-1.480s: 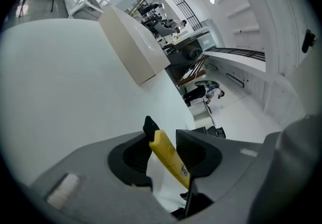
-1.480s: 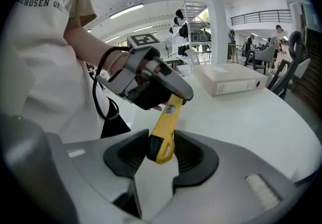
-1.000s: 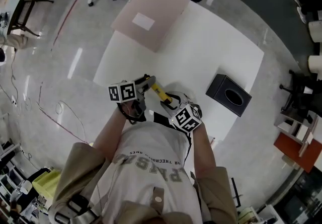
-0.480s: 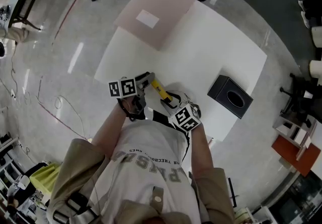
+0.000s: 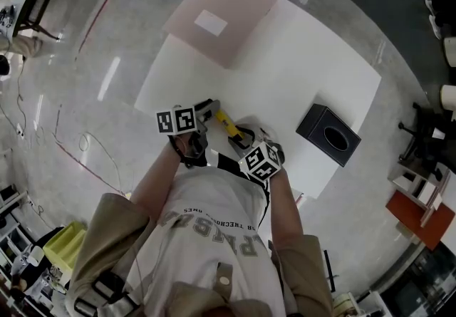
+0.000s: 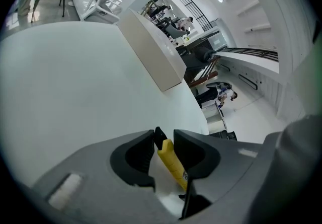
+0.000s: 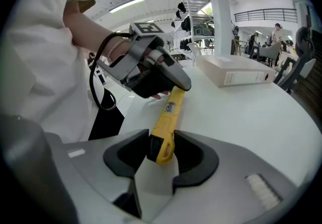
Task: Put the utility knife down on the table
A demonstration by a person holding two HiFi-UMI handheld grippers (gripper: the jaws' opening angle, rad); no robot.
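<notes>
A yellow utility knife (image 5: 229, 129) hangs just above the white table (image 5: 306, 73) near its front edge, between my two grippers. My right gripper (image 5: 246, 143) is shut on the knife's rear end (image 7: 168, 117); in the right gripper view the handle sits clamped between both jaws (image 7: 162, 150). My left gripper (image 5: 212, 110) comes from the other side, over the knife's black-tipped front end (image 6: 171, 165). Its jaws (image 6: 164, 142) are closing around that end, with a sliver of gap left beside the knife. The right gripper view shows the left gripper (image 7: 161, 74) covering the knife's tip.
A black box with a round hole (image 5: 328, 135) stands on the table to the right. A flat beige box (image 5: 221, 13) lies at the far corner, also seen as a beige box (image 6: 153, 49) ahead of the left gripper. Office chairs stand beyond the table.
Both grippers stay at the knife by the table's front edge. The head view shifts slightly; nothing has been let go or put down.
</notes>
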